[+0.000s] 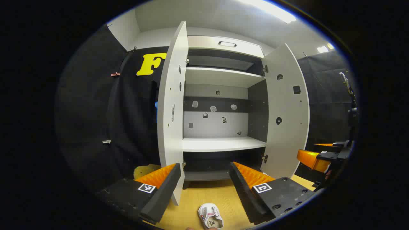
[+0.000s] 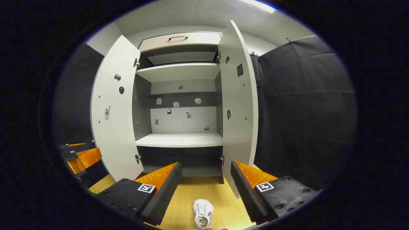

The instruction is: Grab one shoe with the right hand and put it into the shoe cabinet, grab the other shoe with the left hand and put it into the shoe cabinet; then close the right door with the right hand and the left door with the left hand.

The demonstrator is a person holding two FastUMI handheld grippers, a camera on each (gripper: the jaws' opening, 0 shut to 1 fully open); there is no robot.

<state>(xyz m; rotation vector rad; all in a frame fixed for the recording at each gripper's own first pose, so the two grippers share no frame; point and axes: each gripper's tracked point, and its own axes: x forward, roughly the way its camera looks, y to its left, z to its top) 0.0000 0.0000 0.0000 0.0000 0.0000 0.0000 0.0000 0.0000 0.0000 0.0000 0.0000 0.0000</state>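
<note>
Nothing of the task looks done yet, so you are at the very start; the cabinet (image 1: 220, 143) stands mid-frame in the left gripper view with both doors swung wide, the left door (image 1: 171, 105) just left of centre and the right door (image 1: 286, 111) to the right; its shelves hold no shoe as far as you can see.

Your left gripper (image 1: 204, 188) has its jaws wide apart at the bottom of its view, holding nothing; one shoe (image 1: 210, 217) lies on the wooden floor (image 1: 207, 191) at the bottom centre, below and between the fingers, untouched.

Your right gripper (image 2: 206, 188) is likewise spread and empty at the bottom of the right gripper view; a shoe (image 2: 202, 218) lies at the bottom centre there too, in front of the cabinet; whether these are two shoes or one seen twice, I cannot tell.

Everything is left: the right-hand grab and placing first, I judge, then the left-hand shoe, then both doors.
</note>
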